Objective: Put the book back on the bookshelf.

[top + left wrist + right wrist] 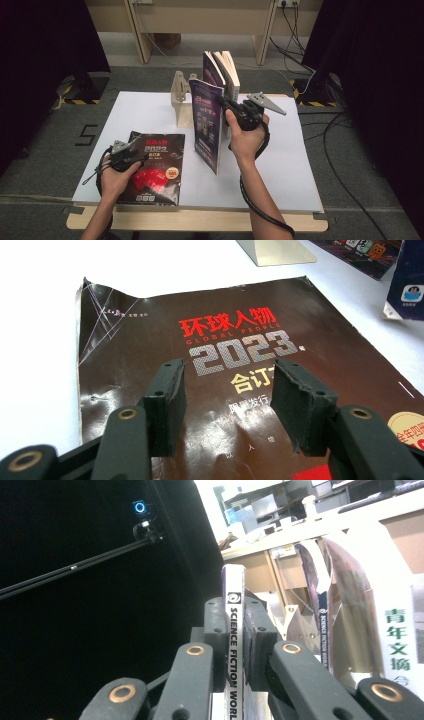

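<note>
The right gripper (226,106) pinches the upright magazine (207,125) by its spine near the middle of the table (300,170), about to stand it by the books (222,70) at the back edge, while the left gripper (227,390) waits open over the dark magazine (155,167) near the front left corner.

Magazines: one flat (155,167), one held upright (207,125). Books standing at back: two (222,70). Wooden bookend: one (180,92). Bench: one (290,165).

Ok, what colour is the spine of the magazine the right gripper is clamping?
White with black lettering: the magazine spine shows best in the right gripper view, between the right gripper jaws.
</note>
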